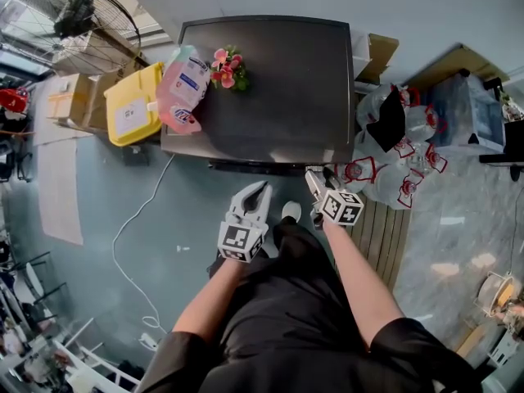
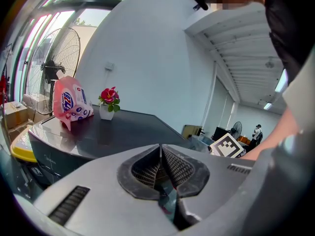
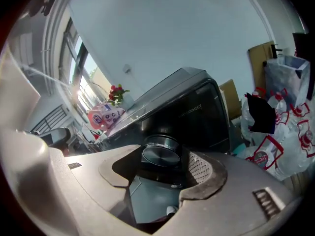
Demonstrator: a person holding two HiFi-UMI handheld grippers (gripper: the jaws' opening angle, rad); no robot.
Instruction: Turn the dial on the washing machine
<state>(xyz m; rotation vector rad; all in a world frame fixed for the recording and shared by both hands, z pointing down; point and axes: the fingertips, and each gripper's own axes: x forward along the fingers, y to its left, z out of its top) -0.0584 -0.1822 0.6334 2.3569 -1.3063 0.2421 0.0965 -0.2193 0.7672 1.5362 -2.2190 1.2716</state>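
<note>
One round, dark, flat-faced dial (image 3: 160, 155) juts from the machine (image 3: 197, 102).

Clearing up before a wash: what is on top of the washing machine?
A pink detergent bag and a small pot of flowers sit on the washing machine, back left. Anything under them is covered.

The left gripper (image 1: 262, 189) points forward and slightly down, its marker cube (image 1: 240, 241) at the rear on top. In the left gripper view the left gripper's (image 2: 161, 154) jaws are pressed together with nothing between them. The right gripper (image 1: 312, 176) lies off the left gripper's right side, a little further forward and canted, its cube (image 1: 340, 206) tilted. Its jaws close on the dial (image 3: 160, 154), one pad on each side. Both bare forearms (image 1: 360, 277) stretch out behind the tools.
</note>
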